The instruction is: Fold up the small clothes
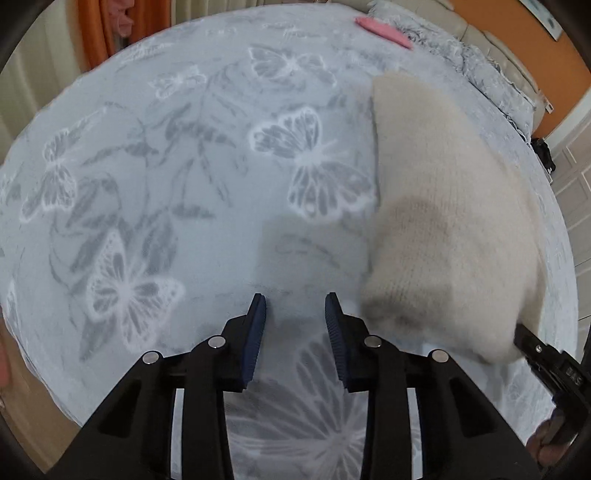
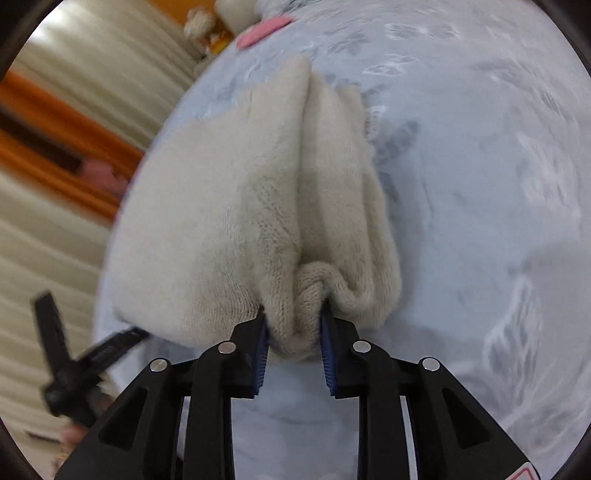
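Note:
A cream knitted garment (image 1: pixel 443 206) lies on the pale blue butterfly-print bedspread (image 1: pixel 184 147), to the right of my left gripper (image 1: pixel 295 306). That gripper's jaws stand a little apart, with only bedspread showing between the blue pads; it is open. In the right wrist view my right gripper (image 2: pixel 293 321) is shut on a bunched edge of the garment (image 2: pixel 236 206), and the knit puckers into folds between the pads. The right gripper's body (image 1: pixel 546 362) shows at the garment's near right corner, and the left gripper (image 2: pixel 74 365) shows at the lower left, blurred.
A pink item (image 1: pixel 384 31) lies at the far end of the bed, next to a ruffled grey pillow (image 1: pixel 480 62). Cream and orange curtains (image 2: pixel 55 122) hang beyond the bed's edge. Open bedspread (image 2: pixel 480 221) stretches to the right of the garment.

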`<action>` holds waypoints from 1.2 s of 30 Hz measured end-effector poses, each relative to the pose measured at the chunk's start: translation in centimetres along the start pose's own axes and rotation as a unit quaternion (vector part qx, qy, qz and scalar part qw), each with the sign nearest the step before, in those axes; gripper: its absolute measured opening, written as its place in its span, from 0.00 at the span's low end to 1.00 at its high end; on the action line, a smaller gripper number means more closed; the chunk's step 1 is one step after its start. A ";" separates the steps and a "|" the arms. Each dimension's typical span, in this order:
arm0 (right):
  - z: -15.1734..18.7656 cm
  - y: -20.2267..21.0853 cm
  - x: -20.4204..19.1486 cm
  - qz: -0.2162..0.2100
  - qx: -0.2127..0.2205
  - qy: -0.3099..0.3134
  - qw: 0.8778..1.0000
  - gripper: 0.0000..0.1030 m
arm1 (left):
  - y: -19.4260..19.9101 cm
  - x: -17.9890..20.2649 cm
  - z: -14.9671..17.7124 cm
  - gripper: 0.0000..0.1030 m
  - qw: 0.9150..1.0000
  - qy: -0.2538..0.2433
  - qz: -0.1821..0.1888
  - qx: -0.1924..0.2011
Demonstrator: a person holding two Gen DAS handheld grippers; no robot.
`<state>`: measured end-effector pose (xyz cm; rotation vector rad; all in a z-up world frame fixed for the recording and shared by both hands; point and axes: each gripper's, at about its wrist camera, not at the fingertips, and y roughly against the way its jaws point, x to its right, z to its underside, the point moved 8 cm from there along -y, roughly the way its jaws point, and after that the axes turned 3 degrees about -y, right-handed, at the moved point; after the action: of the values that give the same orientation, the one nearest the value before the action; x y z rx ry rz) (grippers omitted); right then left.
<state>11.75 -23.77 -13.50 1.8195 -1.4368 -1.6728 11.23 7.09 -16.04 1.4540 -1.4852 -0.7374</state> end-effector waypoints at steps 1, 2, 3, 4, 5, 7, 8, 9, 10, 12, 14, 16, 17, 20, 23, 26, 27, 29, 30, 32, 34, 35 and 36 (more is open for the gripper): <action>-0.1 1.4 -0.3 -0.008 0.015 -0.008 1.000 0.31 | 0.7 0.4 -0.3 0.37 1.000 -0.007 0.005 0.016; -0.3 2.4 -0.5 -0.007 0.027 -0.008 1.000 0.34 | 1.3 0.7 -0.4 0.40 1.000 -0.013 0.010 0.026; -0.6 3.4 -0.9 -0.001 0.040 -0.003 0.999 0.36 | 1.9 1.1 -0.4 0.45 0.999 -0.016 0.017 0.035; -1.3 4.4 -1.3 0.006 0.053 0.009 0.999 0.37 | 2.6 1.5 -0.4 0.47 0.998 -0.017 0.030 0.048; -1.9 4.9 -1.5 0.007 0.059 0.014 0.998 0.40 | 3.3 1.8 -0.6 0.47 0.997 -0.015 0.042 0.060; -3.4 5.3 -1.2 0.015 0.074 0.013 0.997 0.46 | 3.6 2.0 -1.0 0.48 0.996 -0.012 0.047 0.074; -4.2 5.4 -0.7 0.019 0.080 0.010 0.997 0.46 | 3.8 2.0 -1.0 0.48 0.996 -0.009 0.049 0.079; -5.0 5.2 -0.8 0.019 0.082 0.005 0.996 0.41 | 4.0 1.9 -1.2 0.48 0.995 -0.004 0.051 0.083; -6.1 4.6 -0.7 0.006 0.081 -0.003 0.997 0.28 | 4.1 1.9 -1.3 0.49 0.995 0.000 0.050 0.089; -7.3 3.3 -0.6 0.004 0.075 -0.001 0.997 0.19 | 4.1 1.5 -1.1 0.58 0.996 -0.001 0.034 0.086; -6.8 -0.7 1.2 0.098 0.022 0.033 0.994 0.18 | 3.3 1.0 -0.7 0.61 0.997 -0.007 0.001 0.071; -6.2 -1.6 2.0 0.125 0.015 0.052 0.991 0.19 | 2.4 0.6 -0.9 0.62 0.998 -0.010 -0.020 0.056; -6.2 -0.9 1.7 0.124 0.021 0.050 0.991 0.19 | 2.2 0.3 -0.9 0.63 0.998 -0.010 -0.031 0.051; -5.6 3.6 0.9 0.137 0.066 0.048 0.987 0.20 | 2.8 -0.1 -0.5 0.65 0.998 -0.006 -0.039 0.048; -3.1 8.2 0.7 0.154 0.101 0.064 0.981 0.36 | 5.0 0.4 0.2 0.69 0.997 -0.021 -0.037 0.068; -0.4 11.5 1.2 0.164 0.121 0.067 0.977 0.46 | 7.7 1.8 0.9 0.84 0.993 -0.056 -0.037 0.099; 0.1 11.9 1.4 0.166 0.123 0.068 0.976 0.49 | 8.4 2.3 1.1 0.87 0.991 -0.070 -0.038 0.108; 1.4 12.5 1.8 0.173 0.127 0.063 0.975 0.56 | 9.5 3.8 1.5 0.92 0.985 -0.111 -0.042 0.124; 2.1 12.5 2.0 0.175 0.126 0.060 0.975 0.60 | 9.9 4.7 1.8 0.94 0.982 -0.133 -0.043 0.126; 2.9 12.5 2.2 0.176 0.123 0.044 0.976 0.61 | 10.0 5.7 2.1 0.94 0.979 -0.156 -0.034 0.125; 3.0 12.9 1.1 0.159 0.142 0.047 0.976 0.75 | 9.7 6.5 2.7 0.94 0.978 -0.167 -0.032 0.118; 3.0 12.9 0.7 0.156 0.150 0.050 0.975 0.79 | 9.3 6.7 2.8 0.94 0.979 -0.169 -0.033 0.113; 3.1 12.8 0.4 0.155 0.155 0.051 0.974 0.81 | 8.9 7.1 3.0 0.94 0.979 -0.173 -0.035 0.106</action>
<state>3.03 -28.72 -5.01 1.6844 -1.9049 -1.2411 5.31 0.82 -8.03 1.6013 -1.8300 -0.9340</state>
